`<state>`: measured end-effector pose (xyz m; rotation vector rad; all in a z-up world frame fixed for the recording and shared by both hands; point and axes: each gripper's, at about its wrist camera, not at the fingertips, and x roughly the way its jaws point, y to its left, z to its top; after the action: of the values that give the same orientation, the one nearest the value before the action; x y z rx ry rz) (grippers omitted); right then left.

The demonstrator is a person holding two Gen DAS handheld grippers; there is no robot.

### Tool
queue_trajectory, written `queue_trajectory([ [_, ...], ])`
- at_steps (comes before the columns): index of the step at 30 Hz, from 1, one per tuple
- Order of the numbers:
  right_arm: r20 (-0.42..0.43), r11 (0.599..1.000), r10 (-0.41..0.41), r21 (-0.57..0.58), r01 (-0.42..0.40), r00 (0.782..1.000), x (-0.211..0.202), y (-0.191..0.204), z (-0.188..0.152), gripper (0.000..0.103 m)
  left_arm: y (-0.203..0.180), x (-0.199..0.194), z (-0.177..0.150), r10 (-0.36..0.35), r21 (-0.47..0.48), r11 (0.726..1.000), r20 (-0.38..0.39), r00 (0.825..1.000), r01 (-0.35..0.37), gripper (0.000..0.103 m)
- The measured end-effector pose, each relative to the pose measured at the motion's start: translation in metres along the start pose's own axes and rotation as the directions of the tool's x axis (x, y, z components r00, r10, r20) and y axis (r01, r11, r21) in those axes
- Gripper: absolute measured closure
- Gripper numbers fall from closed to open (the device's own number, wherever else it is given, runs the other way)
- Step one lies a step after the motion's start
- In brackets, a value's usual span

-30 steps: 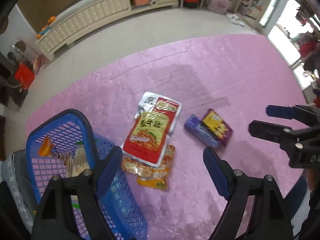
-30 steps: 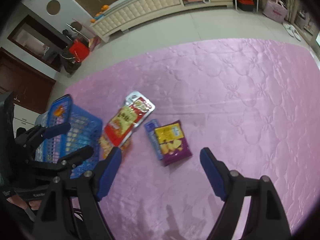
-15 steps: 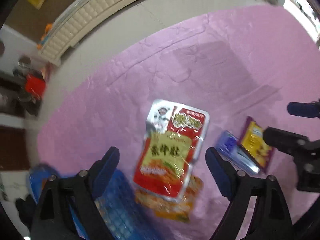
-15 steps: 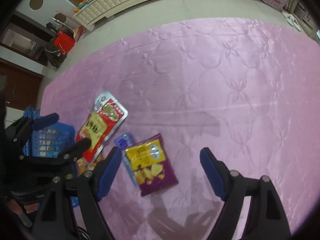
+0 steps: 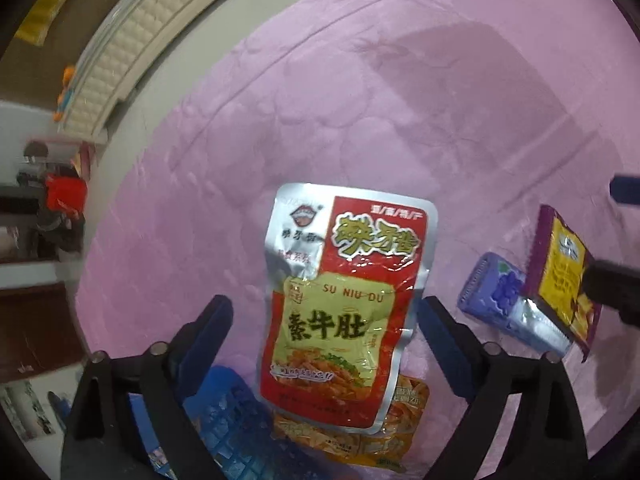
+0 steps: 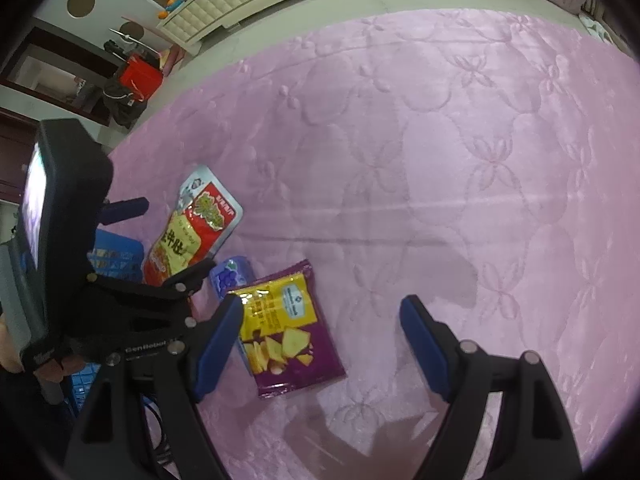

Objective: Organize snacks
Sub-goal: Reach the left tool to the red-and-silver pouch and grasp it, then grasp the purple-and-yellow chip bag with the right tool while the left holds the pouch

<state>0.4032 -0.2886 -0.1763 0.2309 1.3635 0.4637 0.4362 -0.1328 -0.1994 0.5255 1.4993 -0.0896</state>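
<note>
**Left Tongs Closing In On Red Pouch**

Both tongs have dropped closer to the snacks since a second ago; the left tongs [image 5: 320, 344] have swung away from the blue basket [image 5: 236, 420] and now straddle the red pouch [image 5: 344, 300], fingers wide apart and gripping nothing. The pouch lies flat on the pink quilted cover [image 5: 400, 100], overlapping an orange packet [image 5: 400, 420], its lower corner just beside the basket rim. Right tongs [image 6: 320, 340] hover over the purple chip bag [image 6: 288, 328], likewise wide and empty; that bag partly covers a blue packet [image 6: 232, 272]. Assessment: a pickup of the pouch appears imminent, with four snacks outside the basket. Risk: thin foil lying flat may slip, or drag the packet beneath.
</note>
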Motion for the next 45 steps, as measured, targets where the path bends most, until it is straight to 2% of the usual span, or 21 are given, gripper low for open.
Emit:
queue_trajectory([
  [3, 0.001, 1.000, 0.013, -0.004, -0.013, 1.000, 0.002, -0.002, -0.004, 0.019, 0.010, 0.005, 0.001, -0.024, -0.047, 0.999, -0.022, 0.999, 0.023, 0.000],
  [6, 0.011, 1.000, 0.015, -0.011, -0.015, 1.000, 0.000, -0.004, -0.009, 0.019, 0.020, 0.010, 0.001, -0.060, -0.102, 0.993, -0.028, 0.998, 0.057, 0.001],
  [7, 0.016, 1.000, 0.020, -0.010, -0.020, 1.000, -0.002, -0.005, -0.010, 0.019, 0.021, 0.010, 0.000, -0.083, -0.112, 0.991, -0.024, 0.996, 0.079, 0.011],
  [8, 0.019, 1.000, 0.027, -0.006, -0.027, 0.999, -0.004, -0.007, -0.011, 0.019, 0.023, 0.008, -0.002, -0.136, -0.111, 0.985, -0.015, 0.991, 0.133, 0.021],
  [9, 0.023, 0.999, 0.034, 0.000, -0.034, 0.999, -0.006, -0.010, -0.012, 0.019, 0.029, 0.008, -0.002, -0.191, -0.119, 0.975, -0.011, 0.982, 0.188, 0.037],
  [11, 0.029, 0.999, 0.051, 0.018, -0.051, 0.998, -0.008, -0.014, -0.014, 0.019, 0.026, 0.005, -0.005, -0.187, -0.113, 0.976, 0.002, 0.982, 0.186, 0.041],
  [12, 0.033, 0.997, 0.065, 0.035, -0.066, 0.997, -0.011, -0.017, -0.015, 0.019, 0.025, 0.004, -0.006, -0.195, -0.112, 0.975, 0.008, 0.981, 0.194, 0.049],
  [15, 0.042, 0.994, 0.083, 0.063, -0.085, 0.996, -0.017, -0.023, -0.021, 0.019, 0.015, -0.001, -0.011, -0.187, -0.106, 0.976, 0.022, 0.982, 0.188, 0.056],
  [16, 0.043, 0.995, 0.076, 0.059, -0.079, 0.996, -0.019, -0.023, -0.023, 0.019, 0.009, -0.005, -0.014, -0.178, -0.095, 0.979, 0.025, 0.984, 0.179, 0.063],
  [22, 0.064, 1.000, 0.005, 0.025, -0.007, 0.998, -0.031, -0.011, -0.034, 0.019, -0.014, -0.017, -0.025, -0.097, -0.065, 0.993, 0.056, 0.994, 0.100, 0.080],
  [27, 0.081, 0.999, -0.031, -0.028, 0.033, 0.996, -0.040, -0.005, -0.039, 0.019, -0.009, -0.035, -0.035, -0.117, -0.092, 0.988, 0.104, 0.988, 0.127, 0.084],
  [32, 0.076, 0.997, -0.018, -0.072, 0.024, 0.997, -0.037, 0.005, -0.036, 0.019, 0.008, -0.049, -0.051, -0.151, -0.112, 0.979, 0.143, 0.978, 0.168, 0.086],
  [39, 0.036, 0.993, -0.040, -0.107, 0.043, 0.999, -0.017, 0.020, -0.028, 0.019, 0.014, -0.089, -0.079, -0.196, -0.107, 0.968, 0.238, 0.951, 0.226, 0.086],
  [45, -0.024, 0.994, -0.018, -0.110, 0.015, 1.000, 0.002, 0.020, -0.021, 0.019, 0.019, -0.086, -0.083, -0.243, -0.130, 0.951, 0.253, 0.936, 0.282, 0.086],
])
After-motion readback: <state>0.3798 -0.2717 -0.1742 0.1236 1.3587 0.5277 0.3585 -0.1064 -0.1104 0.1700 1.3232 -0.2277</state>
